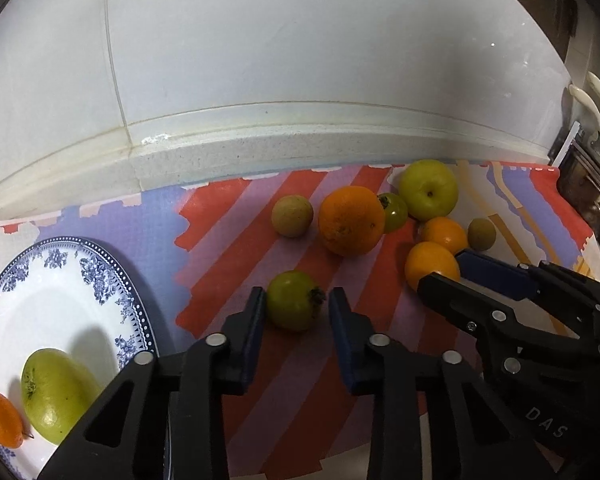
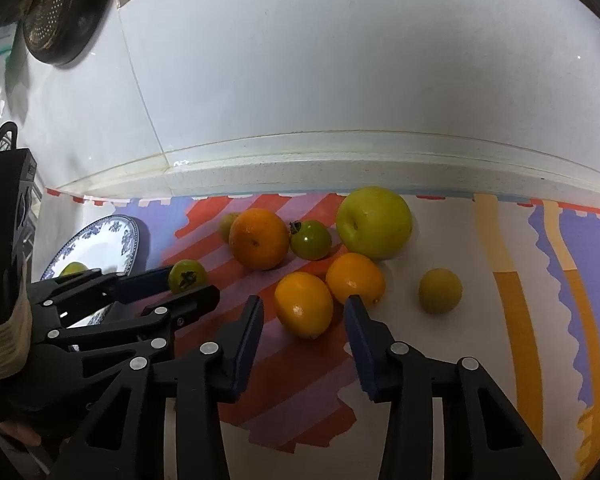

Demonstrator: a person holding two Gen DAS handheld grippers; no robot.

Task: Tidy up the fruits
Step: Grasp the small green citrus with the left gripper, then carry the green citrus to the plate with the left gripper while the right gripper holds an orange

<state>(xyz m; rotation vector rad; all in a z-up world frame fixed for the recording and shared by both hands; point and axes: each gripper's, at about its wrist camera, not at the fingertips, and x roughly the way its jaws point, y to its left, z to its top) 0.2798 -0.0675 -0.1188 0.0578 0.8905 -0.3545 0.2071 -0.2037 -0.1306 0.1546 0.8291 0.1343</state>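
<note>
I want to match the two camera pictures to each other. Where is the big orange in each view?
Left wrist view: the big orange lies right of centre, on the striped mat, behind the open left gripper.
Right wrist view: the big orange lies left of centre, beyond the open right gripper.
Shared landmark: the big green apple stands to the right of the orange, near the wall, in both views.

Hanging colander (image 2: 62,12), white wall tiles (image 1: 300,40)
</note>
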